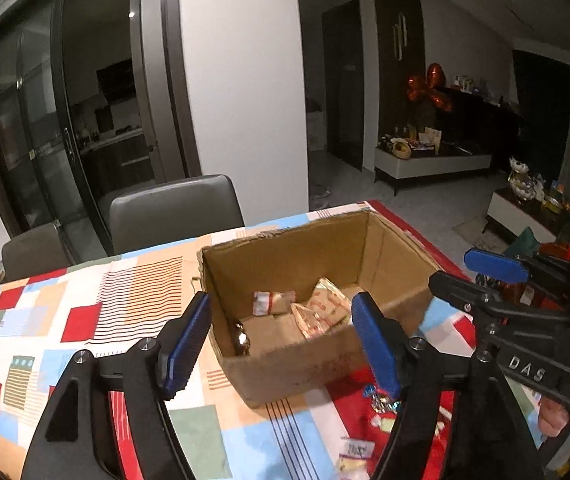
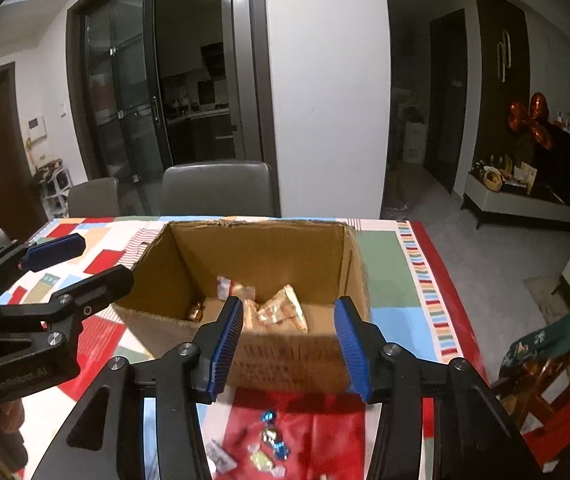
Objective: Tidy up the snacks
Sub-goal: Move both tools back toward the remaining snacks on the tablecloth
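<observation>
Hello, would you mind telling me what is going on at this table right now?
A person is sorting snacks into a cardboard box on a patterned tablecloth. The left hand-held gripper and right hand-held gripper both hang open and empty near the box. Several wrapped snacks already lie inside; loose candies wait on the cloth in front.

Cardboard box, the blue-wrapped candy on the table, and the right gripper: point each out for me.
cardboard box (image 2: 285, 364): right wrist view, on its near outer wall.
blue-wrapped candy (image 2: 273, 436): right wrist view, on its foil middle.
right gripper (image 2: 287, 344): right wrist view, midway between its blue fingertips.
</observation>
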Tool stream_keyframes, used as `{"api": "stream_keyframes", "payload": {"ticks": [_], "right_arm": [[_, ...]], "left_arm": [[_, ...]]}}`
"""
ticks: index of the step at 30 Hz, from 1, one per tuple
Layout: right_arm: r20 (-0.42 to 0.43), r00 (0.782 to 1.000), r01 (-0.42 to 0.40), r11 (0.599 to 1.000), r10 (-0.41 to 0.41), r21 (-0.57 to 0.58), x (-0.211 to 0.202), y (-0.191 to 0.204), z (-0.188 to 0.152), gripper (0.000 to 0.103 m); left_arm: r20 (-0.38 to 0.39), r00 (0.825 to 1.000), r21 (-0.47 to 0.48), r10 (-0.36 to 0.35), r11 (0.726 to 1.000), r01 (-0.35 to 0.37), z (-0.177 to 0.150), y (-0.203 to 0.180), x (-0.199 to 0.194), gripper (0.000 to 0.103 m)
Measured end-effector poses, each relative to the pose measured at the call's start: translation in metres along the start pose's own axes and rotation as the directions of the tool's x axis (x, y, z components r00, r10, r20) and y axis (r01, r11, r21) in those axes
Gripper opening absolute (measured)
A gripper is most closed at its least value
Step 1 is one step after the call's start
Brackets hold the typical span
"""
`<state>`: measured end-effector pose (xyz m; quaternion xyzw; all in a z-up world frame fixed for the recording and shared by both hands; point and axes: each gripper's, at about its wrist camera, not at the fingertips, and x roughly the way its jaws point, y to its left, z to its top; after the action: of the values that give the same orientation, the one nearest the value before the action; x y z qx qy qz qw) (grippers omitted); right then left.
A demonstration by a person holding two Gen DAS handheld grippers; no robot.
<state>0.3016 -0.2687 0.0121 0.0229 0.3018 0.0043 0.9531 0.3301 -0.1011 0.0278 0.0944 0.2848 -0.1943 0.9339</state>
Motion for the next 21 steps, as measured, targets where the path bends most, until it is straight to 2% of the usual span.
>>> {"api": "stream_keyframes", "payload": {"ticks": [11,13,15,21], "right_arm": [[0.005,1.000,0.015,1.000,-0.015,0.003,-0.040,-0.007,-0.046,0.049],[-0.003,1.000,0.014,1.000,-0.014,0.000,-0.044,-0.008,-0.055,0.050],[-0.010,1.000,0.006,1.000,-0.006,0.008,-0.047,-0.010,-0.064,0.057],[-0.056,0.998,-0.002,1.000,0.002,-0.002,-0.046,-0.010,-0.090,0.057]], "left_arm": [[0.036,0.999,0.080,0.002,0.997,-0.004,-0.040,-0.027,-0.040,0.074],[0.030,1.000,0.084,-0.002,0.996,-0.001,-0.049,-0.031,-0.043,0.075],[0.021,1.000,0.083,-0.006,0.997,0.004,-0.058,-0.034,-0.045,0.075],[-0.027,0.999,0.066,-0.023,0.998,0.024,-0.084,-0.040,-0.042,0.075]]}}
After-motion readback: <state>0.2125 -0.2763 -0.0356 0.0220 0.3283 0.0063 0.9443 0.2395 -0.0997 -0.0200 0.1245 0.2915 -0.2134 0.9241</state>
